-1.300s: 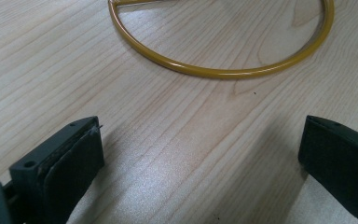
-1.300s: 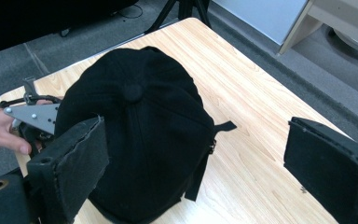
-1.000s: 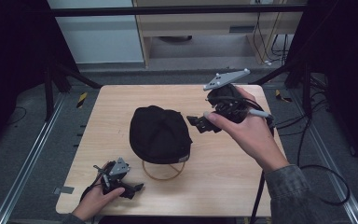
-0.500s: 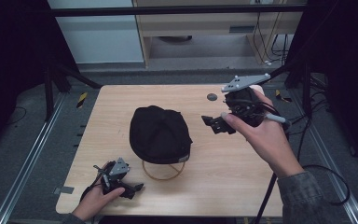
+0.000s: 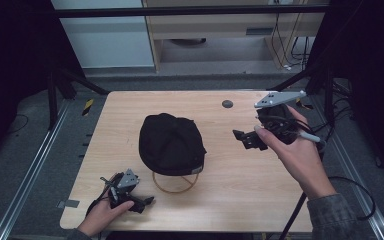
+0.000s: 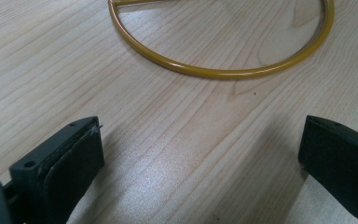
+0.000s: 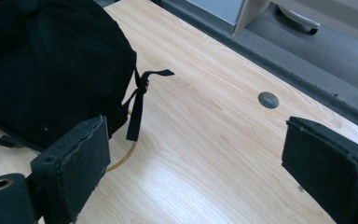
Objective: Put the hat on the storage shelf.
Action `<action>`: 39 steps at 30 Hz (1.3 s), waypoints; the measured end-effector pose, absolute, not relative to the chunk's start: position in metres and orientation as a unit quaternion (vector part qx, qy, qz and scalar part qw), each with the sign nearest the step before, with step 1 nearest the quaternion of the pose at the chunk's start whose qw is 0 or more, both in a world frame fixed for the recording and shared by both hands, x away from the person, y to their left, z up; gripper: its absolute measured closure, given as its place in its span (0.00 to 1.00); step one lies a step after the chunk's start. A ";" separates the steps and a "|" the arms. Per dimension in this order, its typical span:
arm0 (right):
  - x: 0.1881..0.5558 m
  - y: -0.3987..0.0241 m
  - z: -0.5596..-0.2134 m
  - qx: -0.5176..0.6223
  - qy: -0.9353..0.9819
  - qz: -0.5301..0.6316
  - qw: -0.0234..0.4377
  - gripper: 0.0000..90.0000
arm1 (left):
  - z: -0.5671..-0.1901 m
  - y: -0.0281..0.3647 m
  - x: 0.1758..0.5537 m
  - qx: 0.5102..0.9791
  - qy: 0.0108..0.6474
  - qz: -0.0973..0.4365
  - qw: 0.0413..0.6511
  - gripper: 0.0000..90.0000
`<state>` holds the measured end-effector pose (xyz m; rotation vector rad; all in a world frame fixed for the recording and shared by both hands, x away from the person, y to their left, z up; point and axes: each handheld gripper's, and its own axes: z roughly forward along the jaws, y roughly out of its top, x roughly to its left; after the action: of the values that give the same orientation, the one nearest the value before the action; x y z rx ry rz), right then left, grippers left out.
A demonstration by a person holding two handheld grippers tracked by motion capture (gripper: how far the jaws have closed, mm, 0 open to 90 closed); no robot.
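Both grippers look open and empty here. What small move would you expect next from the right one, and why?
Probably the right gripper eases left and down toward the black fabric cap. Its jaws stand wide apart, raised off the light wooden table, aimed at the cap's dangling black strap. The left gripper rests low, open, near the yellow metal ring.
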<state>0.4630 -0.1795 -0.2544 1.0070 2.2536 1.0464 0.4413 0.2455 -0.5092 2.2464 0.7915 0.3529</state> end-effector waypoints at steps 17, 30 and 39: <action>0.458 -0.205 -0.297 0.391 0.817 0.355 0.233 0.09 | -0.509 0.246 0.441 0.872 0.306 0.136 0.358 0.00; 0.453 -0.215 -0.339 0.406 0.815 0.353 0.218 0.11 | -0.509 0.245 0.441 0.873 0.304 0.135 0.358 0.00; 0.450 -0.208 -0.373 0.406 0.820 0.347 0.207 0.12 | -0.509 0.245 0.441 0.873 0.303 0.135 0.358 0.00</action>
<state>0.4503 -0.2081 -0.3731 1.1295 2.2820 0.9674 0.4407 0.2447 -0.5091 2.2516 0.7815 0.3482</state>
